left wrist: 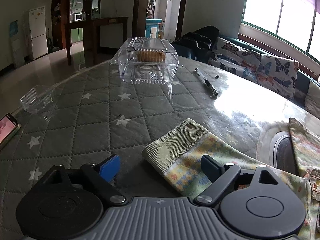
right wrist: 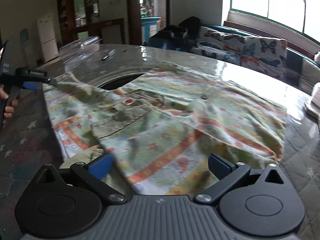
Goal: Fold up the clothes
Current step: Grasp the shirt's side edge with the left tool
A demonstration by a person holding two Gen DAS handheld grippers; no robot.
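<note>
A small patterned garment, pale green with orange bands and a ribbed green cuff, lies spread on the table. In the left wrist view my left gripper is open, its fingers either side of the cuffed sleeve end, low over it. In the right wrist view my right gripper is open at the garment's near hem, fabric lying between its fingers. The left gripper also shows in the right wrist view at the far left, by the sleeve.
The table has a grey quilted star cover under clear plastic. On it are a clear plastic box with bread, a pen, an empty clear tray, a phone and a round dark opening. A butterfly-print sofa stands behind.
</note>
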